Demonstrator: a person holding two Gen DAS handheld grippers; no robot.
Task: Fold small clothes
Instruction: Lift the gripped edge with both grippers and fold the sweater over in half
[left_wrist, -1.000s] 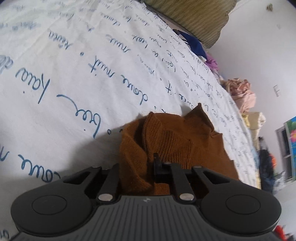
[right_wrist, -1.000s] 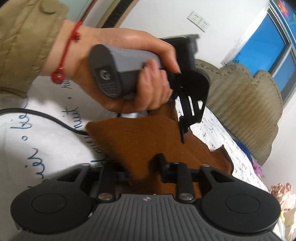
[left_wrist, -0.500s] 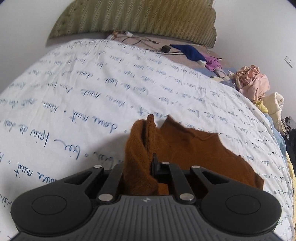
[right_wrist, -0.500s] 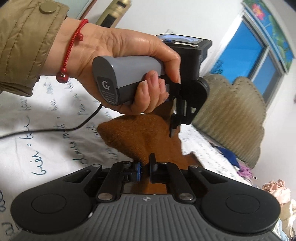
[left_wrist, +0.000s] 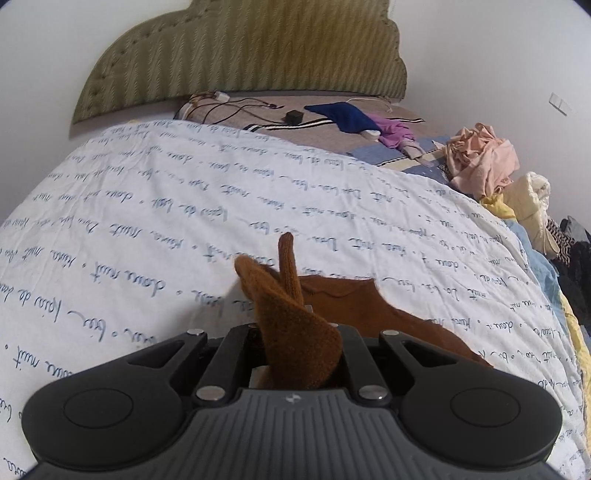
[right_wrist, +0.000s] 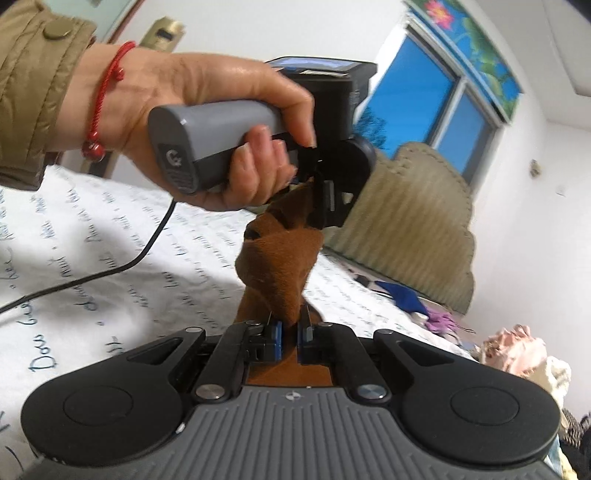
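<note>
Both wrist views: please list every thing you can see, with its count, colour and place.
garment: one, brown, lifted off the quilt, pinched at two spots
quilt: one, white with blue writing, covers the bed
headboard: one, olive, against the wall
cables: several, dark, below the headboard
cloth: one, navy, near the headboard
clothes pile: pink and cream, bed's right edge
window: one, blue panes, on the wall
left hand: holds the left gripper, shut on the garment
right gripper: shut on the garment

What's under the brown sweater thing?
Under the brown garment lies the white quilt with blue writing. Whatever sits directly beneath the cloth is covered, so it cannot be seen.
</note>
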